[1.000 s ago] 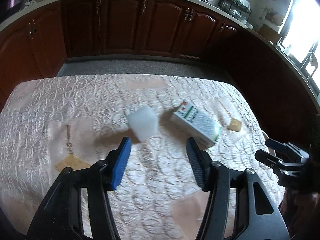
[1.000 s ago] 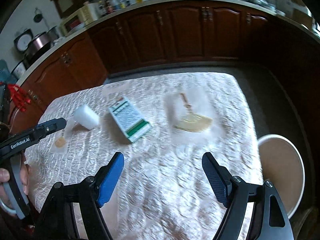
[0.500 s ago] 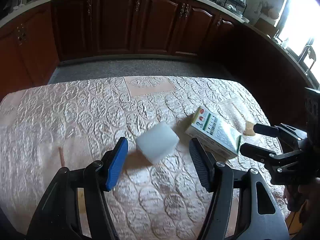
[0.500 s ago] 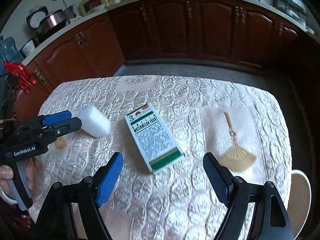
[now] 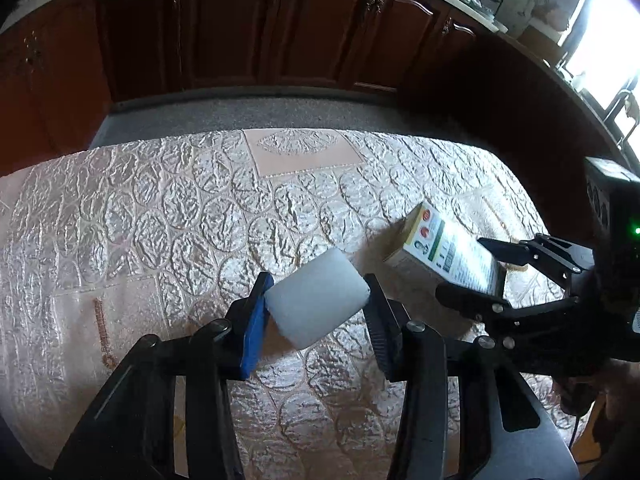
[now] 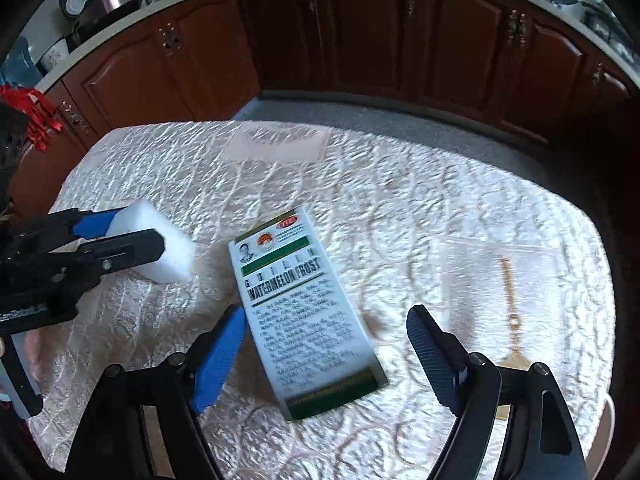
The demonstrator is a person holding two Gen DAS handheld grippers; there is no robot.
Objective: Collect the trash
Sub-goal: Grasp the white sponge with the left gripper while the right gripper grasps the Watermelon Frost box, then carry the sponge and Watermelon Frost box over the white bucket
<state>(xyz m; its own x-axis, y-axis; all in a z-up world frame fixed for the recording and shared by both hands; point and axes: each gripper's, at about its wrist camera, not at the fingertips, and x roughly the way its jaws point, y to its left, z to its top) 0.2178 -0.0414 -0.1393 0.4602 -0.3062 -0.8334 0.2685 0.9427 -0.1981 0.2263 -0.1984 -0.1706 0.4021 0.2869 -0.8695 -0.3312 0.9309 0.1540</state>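
Observation:
A white foam block point(image 5: 316, 304) lies on the quilted tablecloth point(image 5: 160, 220). My left gripper point(image 5: 318, 280) has its jaws closing, and both pads touch the block's sides. The right wrist view shows the same block point(image 6: 172, 260) at the left, between the left gripper's point(image 6: 140, 230) fingers. A white and green carton point(image 6: 300, 304) printed "Watermelon Frost" lies flat to the block's right. My right gripper point(image 6: 326, 312) straddles the carton's near half, jaws closing, with a gap between each pad and the carton. In the left wrist view the carton point(image 5: 444, 252) sits between the right gripper's point(image 5: 462, 267) fingers.
A gold fan motif point(image 6: 512, 320) is sewn into the cloth right of the carton. The pale rim of a round container point(image 6: 608, 412) shows past the table's right edge. Dark wooden cabinets point(image 6: 400, 40) line the far side beyond a strip of grey floor point(image 6: 360, 112).
Both grippers came down and forward. The left jaws narrowed from wide apart onto the foam block. The right gripper moved over the carton and its jaws narrowed slightly.

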